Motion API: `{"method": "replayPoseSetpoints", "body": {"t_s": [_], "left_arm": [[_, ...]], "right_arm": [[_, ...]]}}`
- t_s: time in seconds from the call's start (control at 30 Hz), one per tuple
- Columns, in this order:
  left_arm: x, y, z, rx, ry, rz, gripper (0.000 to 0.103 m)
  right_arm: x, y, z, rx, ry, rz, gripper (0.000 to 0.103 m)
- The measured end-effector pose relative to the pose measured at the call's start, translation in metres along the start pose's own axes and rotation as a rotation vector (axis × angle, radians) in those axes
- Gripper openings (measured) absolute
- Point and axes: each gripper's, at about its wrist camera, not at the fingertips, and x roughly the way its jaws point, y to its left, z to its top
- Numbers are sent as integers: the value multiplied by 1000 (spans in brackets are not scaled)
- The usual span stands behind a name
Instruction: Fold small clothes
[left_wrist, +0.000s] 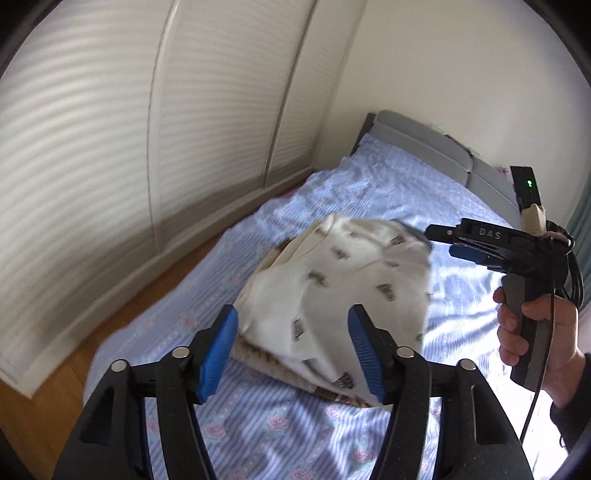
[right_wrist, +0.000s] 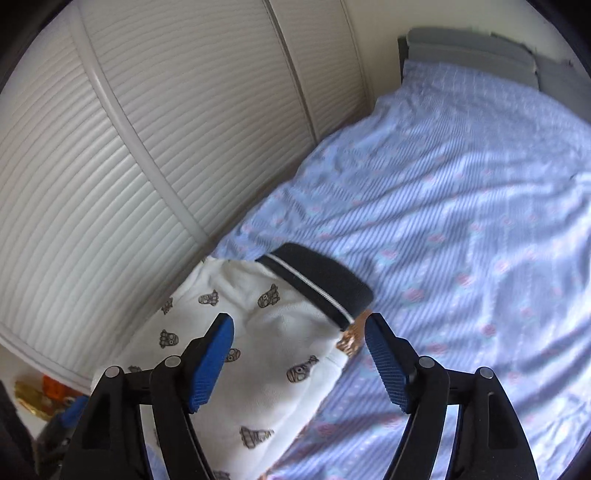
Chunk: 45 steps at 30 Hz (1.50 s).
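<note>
Two fisheye cameras, one riding each handheld gripper, look forward and downward past their own blue-padded fingers at a bed (left_wrist: 406, 192) with a striped floral sheet. The left view sits close over a white printed garment (left_wrist: 332, 284), facing the louvred wardrobe doors (left_wrist: 92, 166) and grey headboard (left_wrist: 424, 136). The right view shares the garment, doors and headboard from nearer.

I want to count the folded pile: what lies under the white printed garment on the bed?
Under the white printed garment a brown patterned fabric peeks out along its near edge. The rest is covered, so its kind and any more layers cannot be told.
</note>
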Motion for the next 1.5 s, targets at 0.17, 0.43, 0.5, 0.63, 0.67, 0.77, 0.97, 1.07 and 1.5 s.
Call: {"method": "replayPoseSetpoints", "body": {"t_s": [0.17,0.43,0.5,0.63,0.67,0.77,0.97,1.07,1.5], "left_arm": [[7,-22,9,67,-37,-95,74],[63,-3,-7,23,113,-80,76],[73,4,-15,-7,143,-89,76],[79,11,-24,-25,141,-90,76],[79,10,-25,-20,133,-86,76],[72,4,-25,-2,114,-71,76],[28,-7,-20,30,55,-48,76],[-6,-25,-19,64,27,-44,76],[-165,-173,-58,262,-75,-124,88]], "right_arm": [[-18,15,4,-70,-56,91,75],[31,28,-11,-121,78,143,75],[44,21,-17,-104,105,141,75],[58,7,-29,-66,139,140,75],[58,6,-30,-66,132,138,75],[46,7,-30,-68,94,134,75],[-18,19,-29,-112,-23,106,75],[-72,22,-39,-133,-93,49,75],[-342,-14,-165,-118,-307,-268,84]]}}
